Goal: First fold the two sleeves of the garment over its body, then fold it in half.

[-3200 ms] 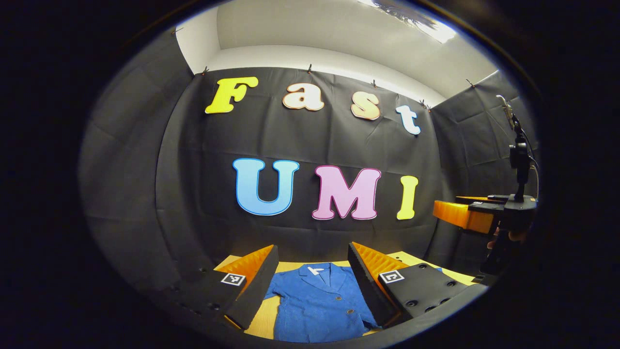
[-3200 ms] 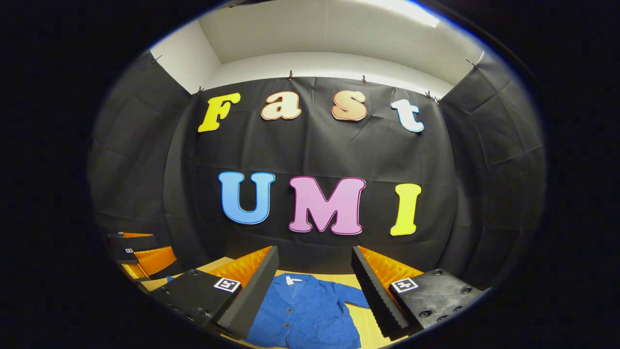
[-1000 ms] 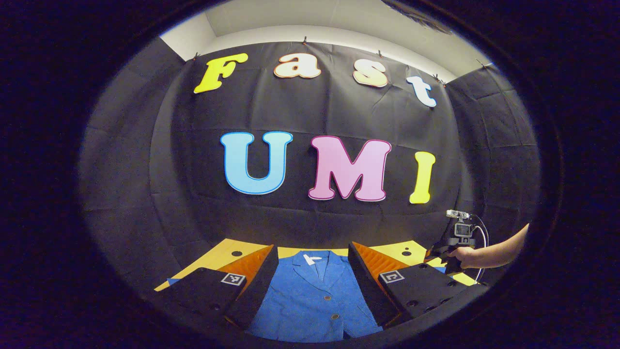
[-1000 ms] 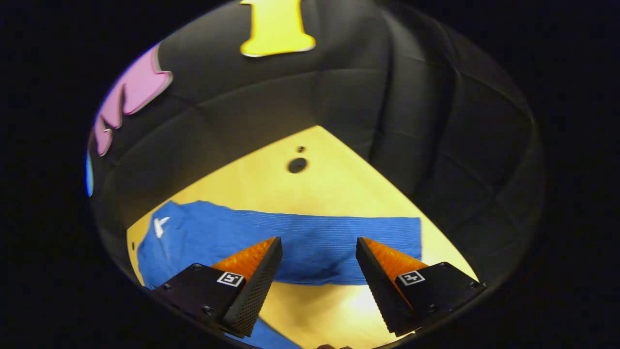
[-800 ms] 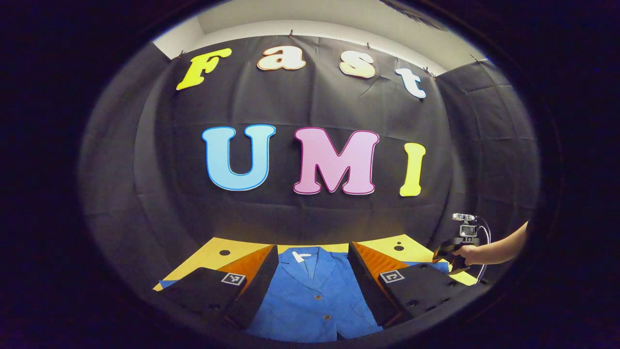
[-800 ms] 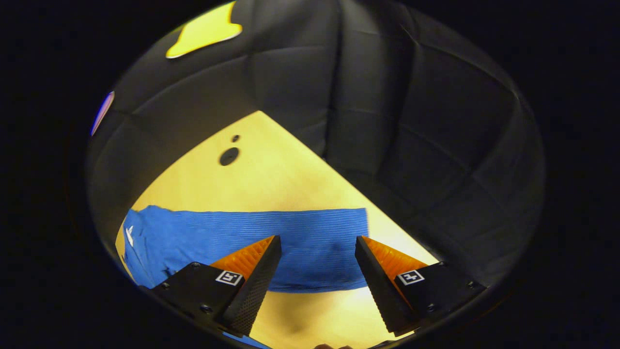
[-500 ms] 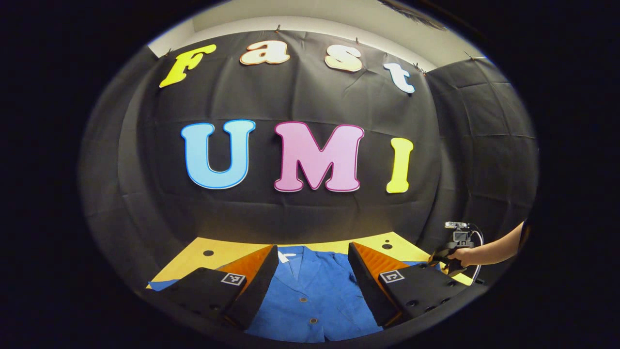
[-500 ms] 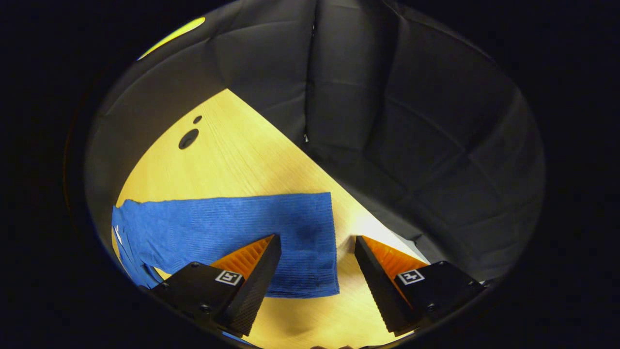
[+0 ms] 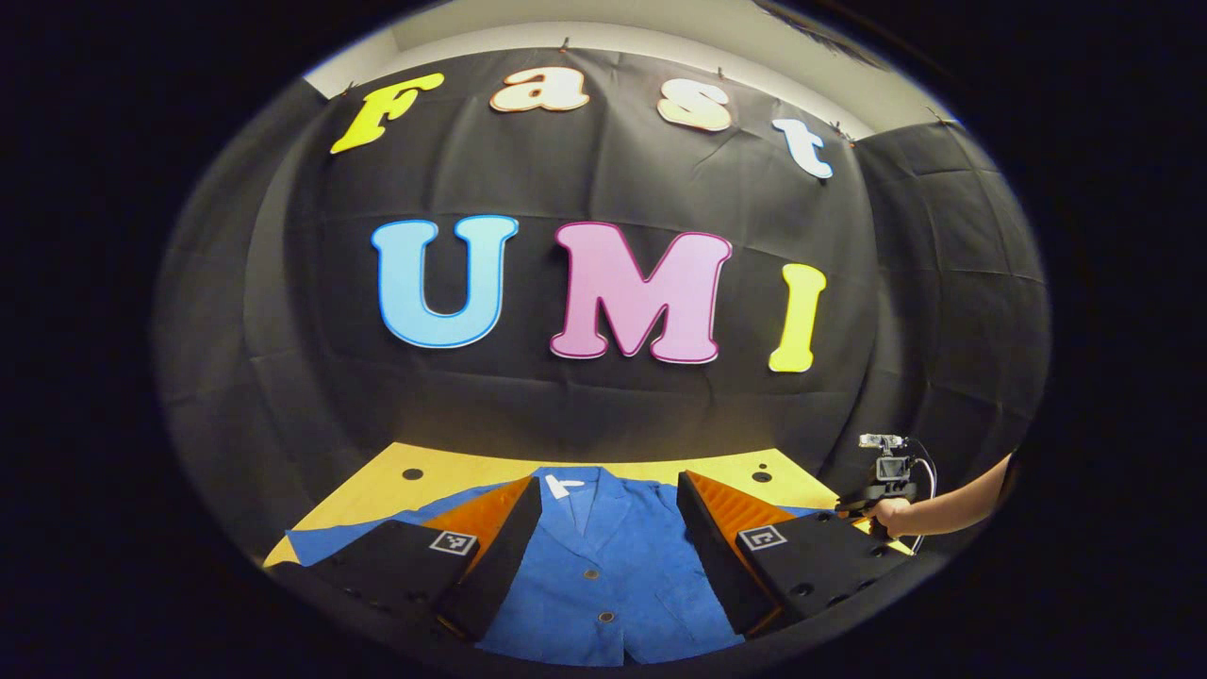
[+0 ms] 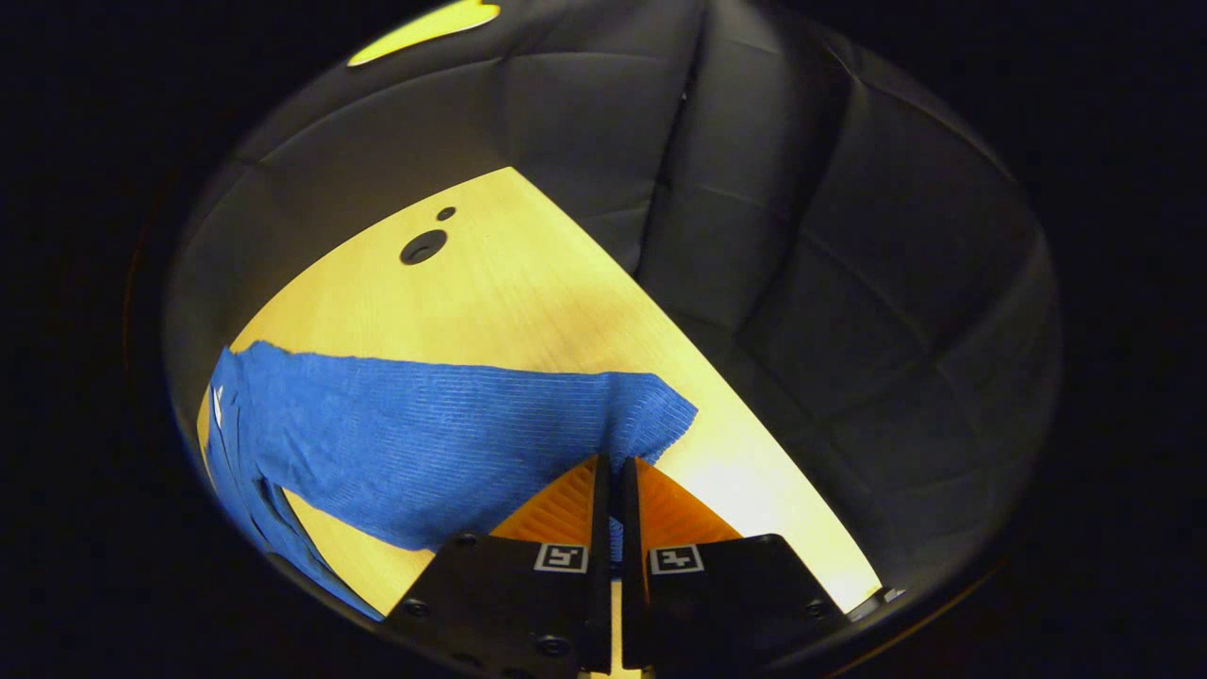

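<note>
Right gripper (image 10: 610, 471) newly clamped on sleeve (image 10: 453, 443)

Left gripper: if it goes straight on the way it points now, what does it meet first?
Probably the blue jacket lying on the table: the left gripper has its jaws open over the buttoned front. Depth is unclear.

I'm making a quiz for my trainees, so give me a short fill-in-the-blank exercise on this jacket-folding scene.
1. The right gripper is shut on the jacket's ____.
2. The left gripper hovers with its fingers ____ above the blue jacket.
3. The jacket lies on a ____ table.
4. Down the jacket's front runs a row of ____.

Missing words: sleeve; open; yellow; buttons
</note>
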Available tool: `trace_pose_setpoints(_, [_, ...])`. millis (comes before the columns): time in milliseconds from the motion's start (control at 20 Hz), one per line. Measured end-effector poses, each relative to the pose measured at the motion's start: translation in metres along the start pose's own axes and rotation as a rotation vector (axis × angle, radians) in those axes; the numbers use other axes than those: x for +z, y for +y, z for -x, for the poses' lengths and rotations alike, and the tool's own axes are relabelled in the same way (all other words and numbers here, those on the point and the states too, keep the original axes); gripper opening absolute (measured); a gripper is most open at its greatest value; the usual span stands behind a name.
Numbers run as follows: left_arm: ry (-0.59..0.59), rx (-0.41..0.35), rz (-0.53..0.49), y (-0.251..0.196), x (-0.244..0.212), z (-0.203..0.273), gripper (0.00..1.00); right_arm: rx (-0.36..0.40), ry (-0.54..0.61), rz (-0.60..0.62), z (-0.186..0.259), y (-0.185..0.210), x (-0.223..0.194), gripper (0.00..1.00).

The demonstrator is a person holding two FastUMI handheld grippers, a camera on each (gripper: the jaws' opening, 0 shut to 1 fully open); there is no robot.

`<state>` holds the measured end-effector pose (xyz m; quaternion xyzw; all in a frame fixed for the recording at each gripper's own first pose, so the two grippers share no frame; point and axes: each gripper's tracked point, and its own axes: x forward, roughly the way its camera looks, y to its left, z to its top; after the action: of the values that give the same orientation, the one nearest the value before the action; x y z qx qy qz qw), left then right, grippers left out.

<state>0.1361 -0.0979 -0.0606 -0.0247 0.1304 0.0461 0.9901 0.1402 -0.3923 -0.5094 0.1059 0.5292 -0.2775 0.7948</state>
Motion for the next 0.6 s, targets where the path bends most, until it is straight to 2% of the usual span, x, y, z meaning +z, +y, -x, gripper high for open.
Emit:
trace_pose_setpoints(50, [-0.003, 0.023, 0.008, 0.007, 0.0, 0.003, 0.83, 0.034, 0.007, 0.008, 0.001, 0.006, 0.0, 0.06])
trace_pose_setpoints(150, [-0.007, 0.051, 0.028, 0.02, -0.001, 0.007, 0.83, 0.063, -0.01, 0.032, 0.015, 0.016, 0.006, 0.05])
trace_pose_setpoints(200, [-0.001, 0.062, 0.038, 0.027, -0.003, 0.009, 0.82, 0.082, -0.044, 0.029, 0.02, 0.026, 0.014, 0.05])
trace_pose_setpoints(300, [0.004, 0.101, 0.047, 0.047, -0.004, 0.016, 0.83, 0.171, -0.129, 0.007, 0.046, 0.056, 0.038, 0.05])
trace_pose_setpoints(450, [-0.012, 0.165, 0.066, 0.079, -0.003, 0.027, 0.83, 0.256, -0.151, 0.081, 0.079, 0.114, 0.058, 0.04])
trace_pose_setpoints(600, [-0.01, 0.205, 0.11, 0.104, -0.007, 0.041, 0.82, 0.398, -0.168, 0.113, 0.118, 0.199, 0.066, 0.05])
